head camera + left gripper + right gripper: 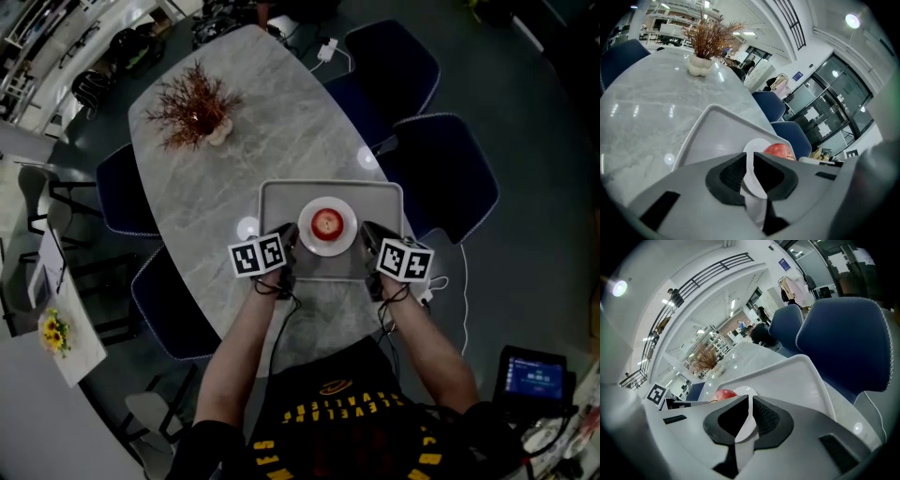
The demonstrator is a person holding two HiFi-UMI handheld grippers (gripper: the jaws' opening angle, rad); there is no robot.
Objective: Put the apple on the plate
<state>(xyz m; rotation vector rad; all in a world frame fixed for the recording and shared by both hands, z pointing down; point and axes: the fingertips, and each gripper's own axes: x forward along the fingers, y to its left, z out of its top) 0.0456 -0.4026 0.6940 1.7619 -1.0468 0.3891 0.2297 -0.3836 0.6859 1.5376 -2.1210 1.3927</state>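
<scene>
A red apple sits on a small white plate in the middle of a grey tray on the marble table. My left gripper is at the tray's near left corner and my right gripper at its near right corner, either side of the plate. In the left gripper view the jaws of the left gripper stand shut with only a slit between them, the apple and plate just beyond. The right gripper is likewise shut, apple ahead to its left. Neither holds anything.
A dried red plant in a white vase stands at the table's far end. Blue chairs line the right side and others the left. The table edge runs close behind the tray. A lit screen lies on the floor at right.
</scene>
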